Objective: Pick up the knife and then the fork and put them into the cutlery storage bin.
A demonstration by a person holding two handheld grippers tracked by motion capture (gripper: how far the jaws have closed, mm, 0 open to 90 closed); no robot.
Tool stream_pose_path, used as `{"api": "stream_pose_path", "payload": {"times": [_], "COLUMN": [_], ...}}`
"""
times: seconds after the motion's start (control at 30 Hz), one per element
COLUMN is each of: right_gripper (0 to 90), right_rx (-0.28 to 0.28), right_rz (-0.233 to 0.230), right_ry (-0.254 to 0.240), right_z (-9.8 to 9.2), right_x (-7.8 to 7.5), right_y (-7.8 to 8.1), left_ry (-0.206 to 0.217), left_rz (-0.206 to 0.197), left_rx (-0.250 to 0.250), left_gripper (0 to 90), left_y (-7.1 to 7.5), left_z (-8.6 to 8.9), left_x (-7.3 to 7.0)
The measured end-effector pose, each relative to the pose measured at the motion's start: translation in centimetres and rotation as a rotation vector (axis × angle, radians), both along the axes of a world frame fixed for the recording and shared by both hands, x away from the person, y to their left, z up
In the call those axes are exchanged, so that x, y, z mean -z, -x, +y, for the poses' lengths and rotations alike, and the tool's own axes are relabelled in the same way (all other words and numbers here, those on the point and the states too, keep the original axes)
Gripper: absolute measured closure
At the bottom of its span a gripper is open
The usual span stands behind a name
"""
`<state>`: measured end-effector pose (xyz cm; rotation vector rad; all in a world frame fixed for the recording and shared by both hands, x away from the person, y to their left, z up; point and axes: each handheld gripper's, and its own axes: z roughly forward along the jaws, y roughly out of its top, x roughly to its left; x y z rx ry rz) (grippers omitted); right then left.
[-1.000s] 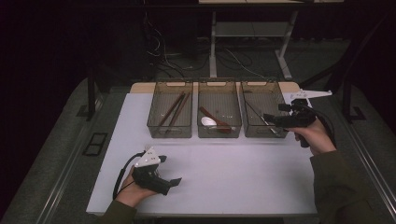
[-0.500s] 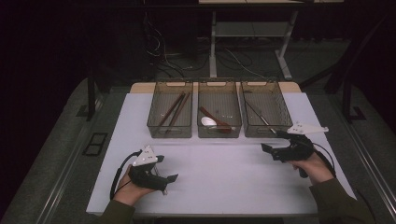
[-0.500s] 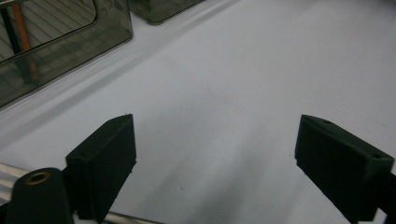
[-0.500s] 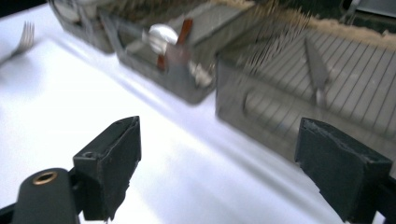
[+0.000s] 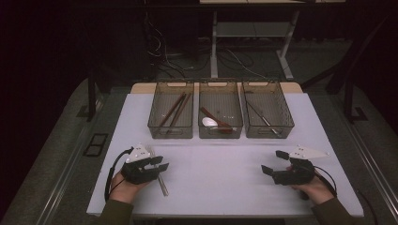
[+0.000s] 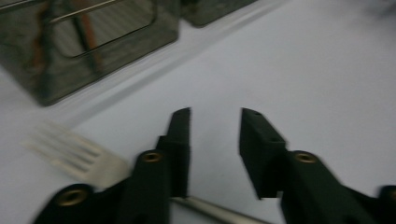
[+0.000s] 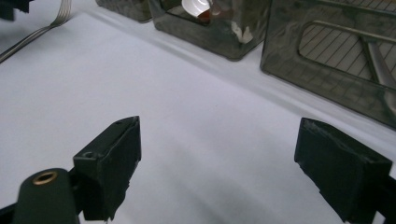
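A silver fork (image 5: 163, 185) lies on the white table (image 5: 220, 164) at the front left, tines pointing toward the bins. My left gripper (image 5: 159, 164) sits right over it, held by a hand. In the left gripper view the fork (image 6: 79, 156) lies left of the jaws and its handle runs under the left jaw. The left gripper (image 6: 215, 116) has just been closing its jaws. A gap still stands between them, with nothing in it at the tips. My right gripper (image 5: 273, 162) hovers low at the front right. The right gripper (image 7: 219, 128) is wide open over bare table.
Three smoked-plastic bins stand in a row at the back. The left bin (image 5: 155, 124) holds brown chopsticks, the middle bin (image 5: 220, 133) a white spoon and a reddish one, the right bin (image 5: 287, 123) metal utensils. The fork (image 7: 51, 23) shows far off in the right gripper view.
My right gripper came down from over the right bin to the table's front right. My left gripper's jaws narrowed while its hand barely moved.
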<state>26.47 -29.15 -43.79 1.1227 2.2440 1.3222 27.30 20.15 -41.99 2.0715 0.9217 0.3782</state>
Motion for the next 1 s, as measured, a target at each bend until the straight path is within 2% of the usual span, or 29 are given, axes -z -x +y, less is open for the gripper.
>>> {"api": "stream_pose_path", "payload": {"times": [0.07,0.17,0.3,0.43,0.63,0.73,1.0], "right_gripper": [14.4,14.4,14.4,14.4,14.4,14.4,14.4], "right_rx": [-0.006,-0.005,-0.015,-0.016,-0.020,-0.022,-0.022], "right_rz": [-0.006,-0.012,-0.007,-0.008,-0.005,-0.006,-0.007], "right_ry": [0.013,0.009,0.013,0.008,0.010,0.010,0.010], "right_z": [0.1,0.1,0.2,0.1,0.2,0.2,0.1], "right_x": [0.0,0.0,0.0,0.0,0.0,0.0,0.0], "right_y": [0.2,0.2,0.2,0.2,0.2,0.2,0.2], "left_ry": [-0.018,-0.052,-0.084,-0.095,-0.113,-0.105,-0.089], "left_rz": [-0.002,-0.008,0.002,0.023,0.048,0.050,0.067], "left_rx": [-0.042,-0.111,-0.219,-0.293,-0.345,-0.357,-0.330], "left_gripper": [79.7,89.3,89.3,89.3,89.2,89.2,89.2], "left_y": [-0.3,-1.0,-2.2,-3.3,-4.7,-5.3,-6.5], "left_z": [0.6,1.6,3.2,4.4,4.2,4.0,2.6], "left_x": [-0.1,-0.2,0.2,0.9,1.6,1.7,1.8]}}
